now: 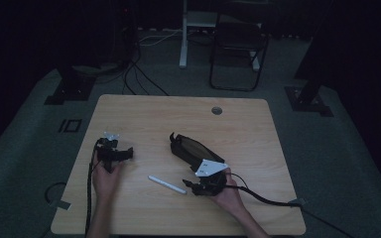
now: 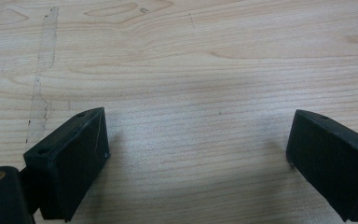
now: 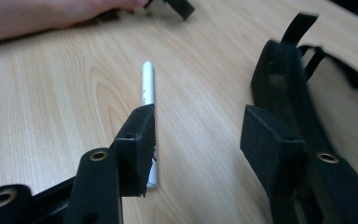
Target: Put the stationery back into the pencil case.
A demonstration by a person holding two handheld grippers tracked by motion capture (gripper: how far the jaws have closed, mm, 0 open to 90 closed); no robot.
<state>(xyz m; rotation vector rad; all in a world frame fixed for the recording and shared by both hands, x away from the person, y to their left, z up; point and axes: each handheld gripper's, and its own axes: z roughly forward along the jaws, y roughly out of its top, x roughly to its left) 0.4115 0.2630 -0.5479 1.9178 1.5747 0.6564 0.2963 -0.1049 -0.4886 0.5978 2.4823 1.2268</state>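
- Standing partly open, the right gripper [image 1: 193, 186], nothing being pressed between its jaws; hovering low over the white pen [image 1: 166, 184], whose near end is passing under one jaw in the right gripper view [image 3: 148, 88].
- Lying flat on the table [image 1: 144, 111], that pen, between the two hands, just beside the right gripper's tips and apart from the black pouch [image 1: 191, 148].
- Lying open-mouthed just beyond the right gripper, the pouch, its dark rim and strap rising beside the other jaw in the right gripper view [image 3: 279, 79].
- Resting well off to the left, the left gripper [image 1: 121, 153], jaws spread wide over bare wood with nothing between them [image 2: 198, 140].
- Showing pale wood grain, a round cable hole [image 1: 217, 110] near the far edge, and a faint scuffed streak [image 2: 44, 70] in the left gripper view.
- Sitting on grey carpet [image 1: 327, 148] in a very dim room; beyond, a folding chair [image 1: 238, 49], a white post [image 1: 183, 34] and loose cables [image 1: 139, 74] fading into dark.
- Being cut off at the bottom edge, both forearms; being hidden under the grey plate [image 1: 209, 167], part of the right gripper's body.
- Staying unreadable, the pouch's inside and any marking on the pen.
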